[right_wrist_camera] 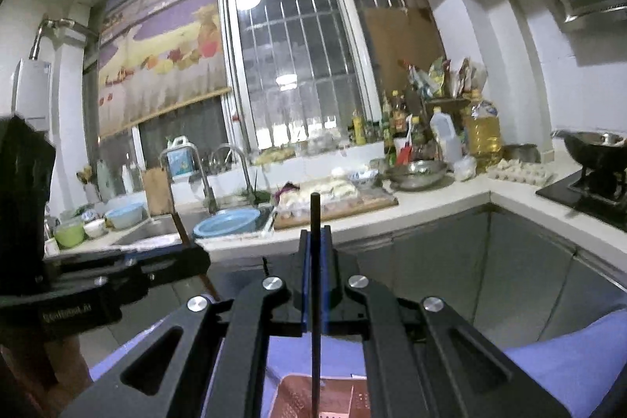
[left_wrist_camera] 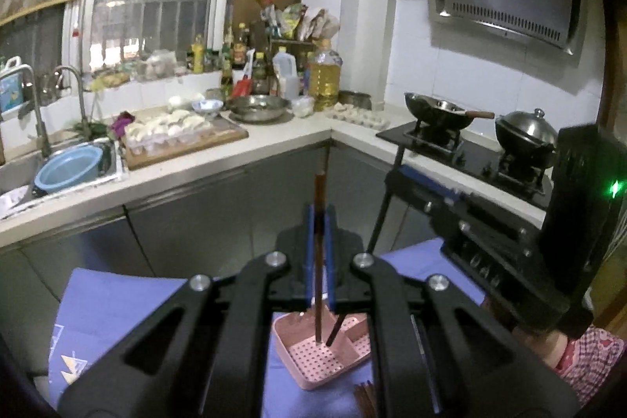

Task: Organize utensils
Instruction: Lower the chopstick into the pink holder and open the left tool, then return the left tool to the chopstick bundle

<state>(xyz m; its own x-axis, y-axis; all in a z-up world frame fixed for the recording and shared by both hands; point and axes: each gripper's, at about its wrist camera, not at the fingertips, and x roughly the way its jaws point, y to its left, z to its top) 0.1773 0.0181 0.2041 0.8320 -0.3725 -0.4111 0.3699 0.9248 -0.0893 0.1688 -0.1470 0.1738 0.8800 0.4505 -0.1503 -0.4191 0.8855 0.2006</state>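
Two chopsticks stand upright, one clamped in each tool: your left gripper [left_wrist_camera: 320, 234] pinches the brown chopstick [left_wrist_camera: 319, 261], your right gripper [right_wrist_camera: 315, 261] the black chopstick [right_wrist_camera: 314, 300]. Both tips hang over the pink tray [left_wrist_camera: 313, 359] on the blue cloth [left_wrist_camera: 117, 308], lined up to drop into its compartments.

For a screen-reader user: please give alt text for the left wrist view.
The left claw is shut on a brown chopstick held upright over a pink perforated tray on a blue cloth. The right claw holds a dark chopstick; kitchen counter behind.
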